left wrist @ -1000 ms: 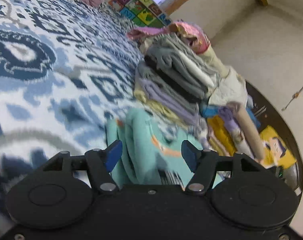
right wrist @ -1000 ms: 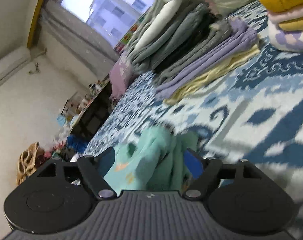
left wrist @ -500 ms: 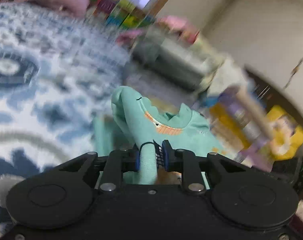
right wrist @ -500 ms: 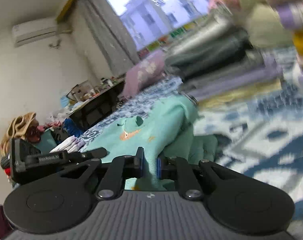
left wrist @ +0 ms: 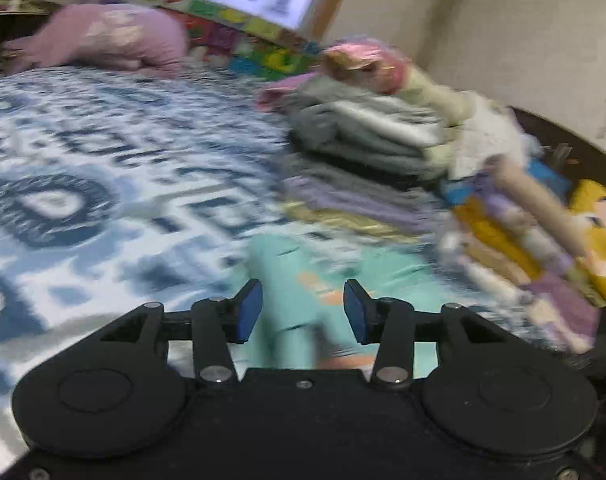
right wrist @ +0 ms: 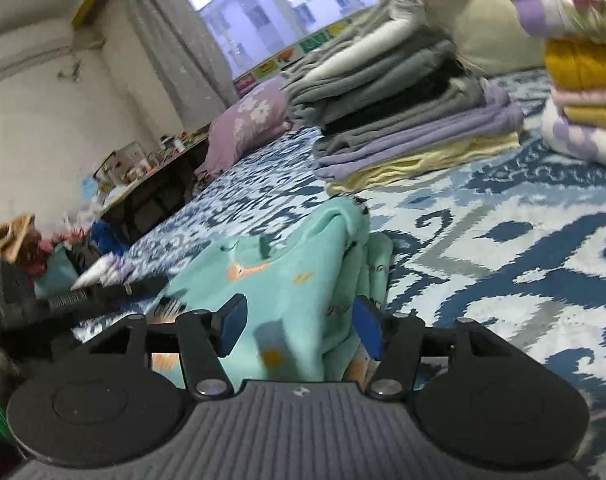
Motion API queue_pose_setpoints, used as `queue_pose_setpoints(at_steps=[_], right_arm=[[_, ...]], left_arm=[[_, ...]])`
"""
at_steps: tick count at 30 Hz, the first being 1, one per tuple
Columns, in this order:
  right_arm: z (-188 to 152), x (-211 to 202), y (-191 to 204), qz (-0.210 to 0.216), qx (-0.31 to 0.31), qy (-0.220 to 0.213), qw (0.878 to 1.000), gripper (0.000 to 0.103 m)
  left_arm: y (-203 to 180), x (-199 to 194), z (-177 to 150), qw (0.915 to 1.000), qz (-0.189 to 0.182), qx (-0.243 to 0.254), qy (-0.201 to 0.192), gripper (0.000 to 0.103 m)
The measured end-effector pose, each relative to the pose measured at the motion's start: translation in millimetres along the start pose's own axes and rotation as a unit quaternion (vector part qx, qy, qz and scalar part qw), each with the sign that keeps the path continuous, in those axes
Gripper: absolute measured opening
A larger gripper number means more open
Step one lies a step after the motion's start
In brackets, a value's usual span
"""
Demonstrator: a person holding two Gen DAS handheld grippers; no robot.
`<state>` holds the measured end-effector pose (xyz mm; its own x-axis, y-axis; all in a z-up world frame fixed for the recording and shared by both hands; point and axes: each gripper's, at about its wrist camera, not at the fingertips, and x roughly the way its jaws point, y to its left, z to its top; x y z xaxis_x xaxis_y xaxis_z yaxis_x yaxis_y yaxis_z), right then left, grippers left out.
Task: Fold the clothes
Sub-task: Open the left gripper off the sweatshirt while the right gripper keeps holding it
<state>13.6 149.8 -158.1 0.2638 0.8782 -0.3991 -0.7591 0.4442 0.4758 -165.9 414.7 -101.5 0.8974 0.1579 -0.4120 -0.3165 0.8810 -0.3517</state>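
Left gripper [left wrist: 302, 310] with fingers spread wide, right gripper [right wrist: 299, 326] likewise parted, mint-green garment [right wrist: 287, 276] bunched between both pairs of fingers on the blue patterned bed [right wrist: 503, 248], ungripped, folded clothes stack [right wrist: 399, 92] beyond the garment, pink pillow [left wrist: 115, 38] farther back.

The left gripper [left wrist: 303, 312] has its jaws spread wide, blue pads [left wrist: 249, 311] pointing toward 12 o'clock. The right gripper [right wrist: 301, 326] likewise gapes, fingers apart, clamping nothing, aimed toward 12 o'clock.

Motion blur smears the folded stacks [left wrist: 383, 140]
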Motion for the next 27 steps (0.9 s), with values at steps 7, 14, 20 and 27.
queue_pose_setpoints(at_steps=[7, 14, 20, 27], right_arm=[[-14, 7, 21, -0.03, -0.073, 0.001, 0.997, 0.042], [-18, 10, 22, -0.038, -0.082, 0.004, 0.996, 0.042], [-20, 9, 19, -0.032, -0.078, 0.001, 0.996, 0.041], [-25, 11, 19, -0.029, -0.09, 0.002, 0.995, 0.032]], left_arm=[[-70, 87, 57, 0.9793, -0.043, 0.157, 0.12, 0.043], [-120, 177, 94, 0.9299, -0.083, 0.244, 0.262, 0.043], [-130, 214, 76, 0.8952, -0.043, 0.282, 0.342, 0.009], [-76, 224, 86, 0.9418, 0.025, 0.061, 0.33, 0.007]])
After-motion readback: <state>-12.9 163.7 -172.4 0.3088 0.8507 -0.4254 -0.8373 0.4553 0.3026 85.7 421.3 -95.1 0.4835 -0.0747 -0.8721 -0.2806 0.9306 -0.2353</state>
